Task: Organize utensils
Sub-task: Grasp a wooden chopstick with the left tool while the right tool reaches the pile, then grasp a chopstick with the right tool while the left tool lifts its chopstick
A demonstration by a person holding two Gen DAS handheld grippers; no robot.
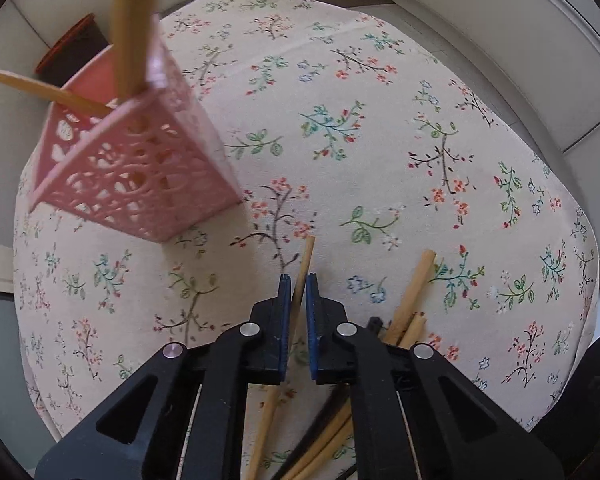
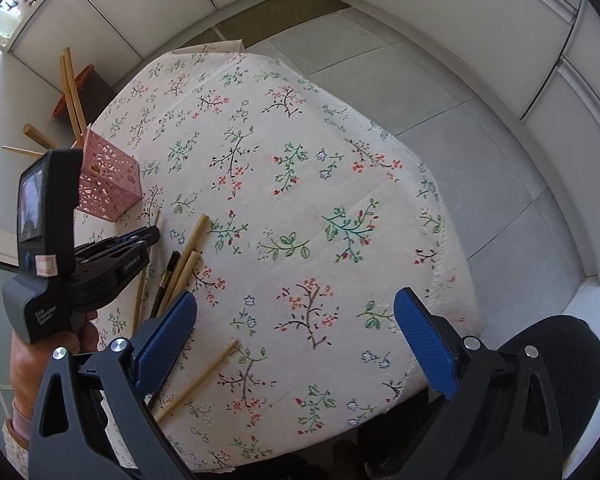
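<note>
- Chopsticks [image 2: 70, 92] stand in the pink lattice basket [image 2: 108, 184] at the far left of the counter [image 2: 340, 184]; in the left wrist view their upper ends are cut off by the frame and blurred, so their number there cannot be told.
- Behind the basket a dark, red-rimmed object [image 1: 74, 50] is mostly hidden; what it is cannot be made out.
- The left tongs [image 1: 299, 280] have their blue pads close on either side of one pale chopstick [image 1: 305, 264]. Whether the pads actually press on it cannot be told, and its lower length passes out of sight under the tongs' body.
- Just right of it lies a loose bundle of chopsticks [image 2: 186, 264], pale bamboo with one dark stick [image 2: 165, 284] among them; in the left wrist view the black linkage covers most of it.
- In the right wrist view the person's left hand [image 2: 40, 356] grips the left tool's handle, and that tool hides part of the basket.
- A single pale chopstick [image 2: 204, 376] lies alone nearer the front, its lower end hidden behind the right tongs' left pad.
- The right tongs [image 2: 296, 344] are spread wide apart with nothing between them, above the flowered cloth.
- The middle and right of the counter carry only the cloth; its stitched edge curves round at the right, with grey floor tiles [image 2: 440, 92] beyond.
- A black rounded shape [image 2: 560, 356] sits at the lower right, cut off by the frame.
</note>
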